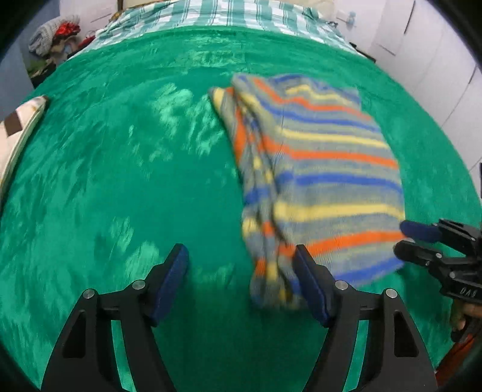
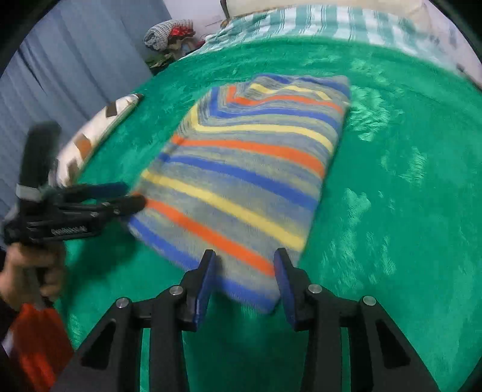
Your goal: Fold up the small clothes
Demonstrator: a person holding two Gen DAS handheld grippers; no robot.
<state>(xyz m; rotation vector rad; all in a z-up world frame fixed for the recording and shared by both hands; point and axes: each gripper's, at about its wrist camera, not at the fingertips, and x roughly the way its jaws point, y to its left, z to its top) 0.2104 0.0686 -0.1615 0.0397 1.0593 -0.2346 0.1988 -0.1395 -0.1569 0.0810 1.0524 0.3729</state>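
Note:
A small striped knit garment (image 1: 325,181) in grey, blue, orange and yellow lies folded lengthwise on a green blanket (image 1: 120,181). My left gripper (image 1: 241,256) is open and empty just above the blanket at the garment's near left edge; it also shows in the right wrist view (image 2: 132,196) beside that edge. My right gripper (image 2: 245,259) is open over the garment's (image 2: 250,169) near end, holding nothing; it shows in the left wrist view (image 1: 406,238) at the garment's right corner.
A white pillow with brown patches (image 2: 96,135) lies at the blanket's left edge. A striped green-and-white sheet (image 1: 217,15) covers the far end of the bed. A pile of clothes (image 2: 168,33) sits beyond the bed. White cupboards (image 1: 436,45) stand on the right.

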